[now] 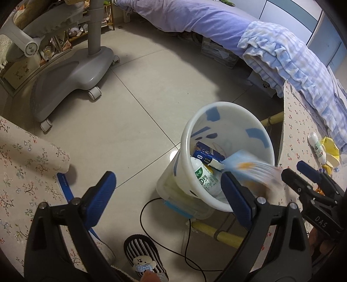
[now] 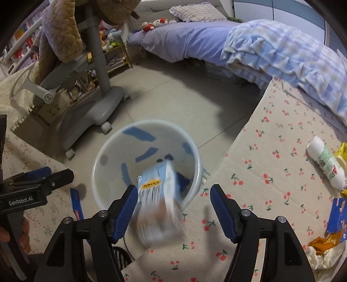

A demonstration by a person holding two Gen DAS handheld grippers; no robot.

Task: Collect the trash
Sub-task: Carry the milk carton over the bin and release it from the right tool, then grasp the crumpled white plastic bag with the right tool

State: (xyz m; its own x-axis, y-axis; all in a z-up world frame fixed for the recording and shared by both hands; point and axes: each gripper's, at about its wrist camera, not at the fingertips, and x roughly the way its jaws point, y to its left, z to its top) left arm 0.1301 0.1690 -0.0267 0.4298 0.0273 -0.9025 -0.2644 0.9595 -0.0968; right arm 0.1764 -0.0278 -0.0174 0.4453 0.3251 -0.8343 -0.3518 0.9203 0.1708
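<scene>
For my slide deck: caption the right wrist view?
Open right tongs release a blurred blue-white packet toward the white bin.

One bin (image 1: 227, 151), two white bottles (image 1: 206, 177) (image 2: 325, 162), one blurred packet (image 2: 158, 208), one slipper (image 1: 143, 253).

Pale grey floor tiles (image 1: 138, 104) run across the room, with thin dark joints between them. At the far left stands a grey chair base (image 1: 71, 73) on white castors, a low wooden shelf (image 2: 117, 56) behind it (crowded with small toys). Along the far right lies a bed (image 1: 195, 19) under a lilac sheet, a blue checked frilled blanket (image 2: 282, 58) heaped on its near end.
</scene>
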